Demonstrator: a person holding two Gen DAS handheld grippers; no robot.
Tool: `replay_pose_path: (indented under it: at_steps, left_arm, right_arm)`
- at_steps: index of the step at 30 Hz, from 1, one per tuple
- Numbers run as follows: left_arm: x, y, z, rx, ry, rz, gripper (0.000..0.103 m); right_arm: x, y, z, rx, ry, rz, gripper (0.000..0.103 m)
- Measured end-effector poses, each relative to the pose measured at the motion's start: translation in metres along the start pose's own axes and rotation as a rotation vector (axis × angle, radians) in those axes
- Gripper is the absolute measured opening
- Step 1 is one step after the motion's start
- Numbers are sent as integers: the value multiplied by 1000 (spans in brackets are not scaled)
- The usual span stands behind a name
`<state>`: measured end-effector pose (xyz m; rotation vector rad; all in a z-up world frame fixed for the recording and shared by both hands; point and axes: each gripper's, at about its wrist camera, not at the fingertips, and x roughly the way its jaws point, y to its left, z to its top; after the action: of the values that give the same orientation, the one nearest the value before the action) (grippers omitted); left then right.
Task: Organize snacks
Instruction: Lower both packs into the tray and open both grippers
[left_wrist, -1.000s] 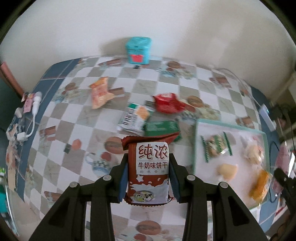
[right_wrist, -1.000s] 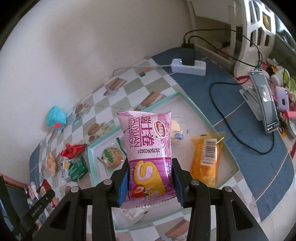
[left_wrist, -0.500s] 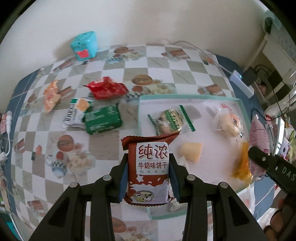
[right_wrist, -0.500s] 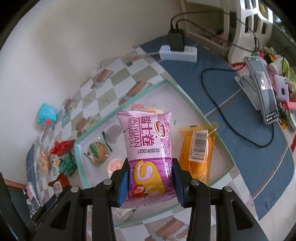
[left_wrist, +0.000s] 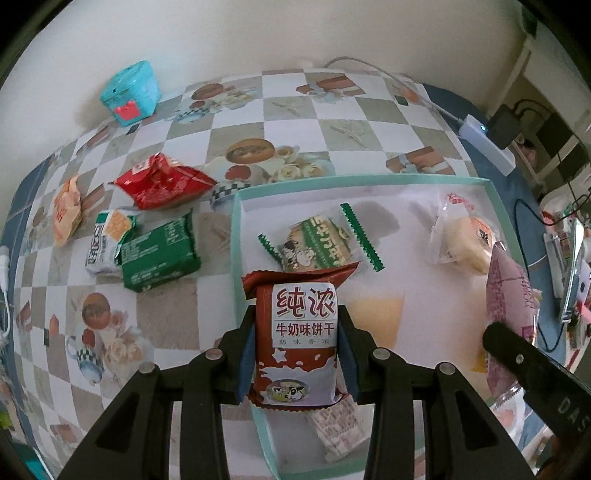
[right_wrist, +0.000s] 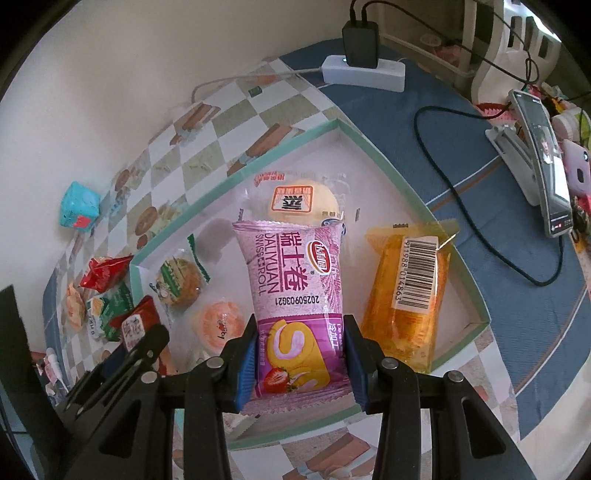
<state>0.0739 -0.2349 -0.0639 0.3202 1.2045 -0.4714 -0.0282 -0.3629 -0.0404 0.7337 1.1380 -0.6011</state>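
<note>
My left gripper (left_wrist: 295, 354) is shut on a brown milk-biscuit packet (left_wrist: 301, 328), which hangs over the near left part of the teal-rimmed white tray (left_wrist: 236, 258). My right gripper (right_wrist: 300, 358) is shut on a pink Swiss-roll packet (right_wrist: 293, 280), held above the middle of that tray (right_wrist: 406, 192). In the tray lie a green-edged cookie packet (left_wrist: 317, 245), a pale bun (left_wrist: 463, 240), an orange jelly cup (right_wrist: 218, 321) and an orange cake packet (right_wrist: 410, 295). The right gripper and its pink packet (left_wrist: 511, 306) show at the right of the left wrist view.
Loose snacks lie left of the tray: a red packet (left_wrist: 162, 182), a green packet (left_wrist: 160, 253), a white-green packet (left_wrist: 107, 240) and an orange packet (left_wrist: 66, 210). A teal box (left_wrist: 131, 92) stands by the wall. A power strip (right_wrist: 364, 70), cables and a phone on a stand (right_wrist: 543, 162) lie right.
My left gripper has carried the brown packet rightward and down, from over the checked cloth to over the tray. My right gripper has sunk lower over the tray with the pink packet.
</note>
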Motion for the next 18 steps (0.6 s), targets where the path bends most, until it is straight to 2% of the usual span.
replay_pose_path:
  at_steps: [7, 15, 18]
  left_arm:
    - [18, -8, 3, 22, 11, 12, 41]
    - [25, -18, 2, 30, 32, -45, 41]
    - [25, -24, 0, 50, 29, -39, 41]
  right_arm:
    - [5, -2, 0, 4, 9, -10, 45]
    - [11, -1, 1, -4, 30, -20, 45]
    - [11, -3, 1, -1, 32, -22, 46]
